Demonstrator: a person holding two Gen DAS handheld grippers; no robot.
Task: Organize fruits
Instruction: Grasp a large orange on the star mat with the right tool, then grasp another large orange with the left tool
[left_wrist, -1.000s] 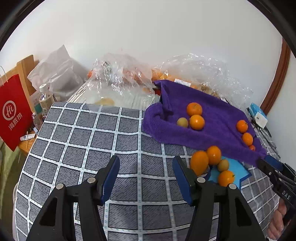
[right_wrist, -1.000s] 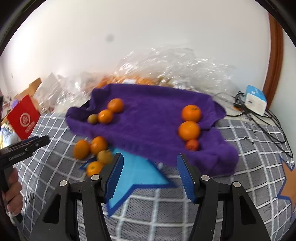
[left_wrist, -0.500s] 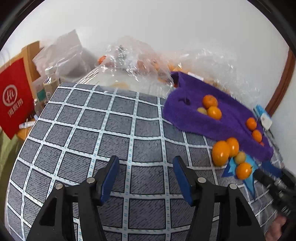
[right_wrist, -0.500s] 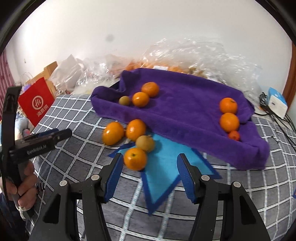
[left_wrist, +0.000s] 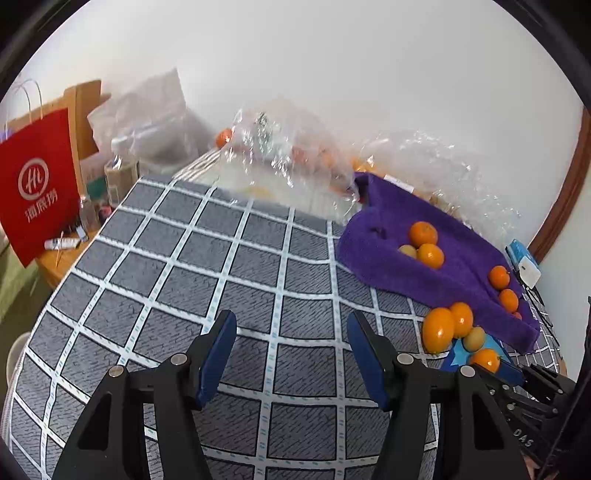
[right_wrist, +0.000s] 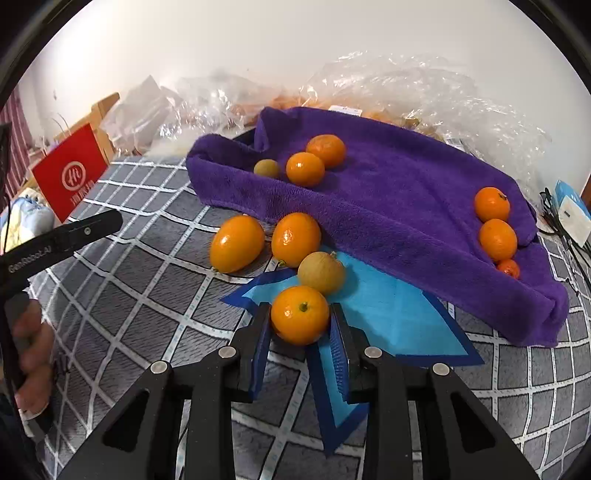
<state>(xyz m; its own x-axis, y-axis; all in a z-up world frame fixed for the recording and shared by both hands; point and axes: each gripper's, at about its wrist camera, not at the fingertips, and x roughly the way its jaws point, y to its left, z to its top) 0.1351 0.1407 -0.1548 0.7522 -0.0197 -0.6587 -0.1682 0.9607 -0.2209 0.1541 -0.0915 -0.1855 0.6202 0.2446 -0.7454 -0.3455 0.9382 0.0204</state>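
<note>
My right gripper (right_wrist: 300, 317) has its jaws closing, and the blue pads press both sides of an orange (right_wrist: 300, 314) lying on a blue star patch (right_wrist: 388, 314). Just beyond it lie a yellowish fruit (right_wrist: 321, 272) and two more oranges (right_wrist: 295, 238) (right_wrist: 237, 243). A purple towel (right_wrist: 406, 206) behind them carries two oranges and a small yellow fruit at its left and three oranges at its right. My left gripper (left_wrist: 291, 332) hangs open over bare checked cloth (left_wrist: 221, 258), with the fruit group (left_wrist: 450, 325) to its right.
Crumpled clear plastic bags (right_wrist: 424, 85) with more fruit lie along the wall behind the towel. A red paper bag (left_wrist: 37, 184) and a bottle (left_wrist: 120, 166) stand off the left edge. A blue-white box (right_wrist: 570, 206) and cables sit at the right.
My right gripper moved down toward the fruit beside the towel and its jaws closed from wide apart onto the nearest orange. My left gripper drifted a little, staying open.
</note>
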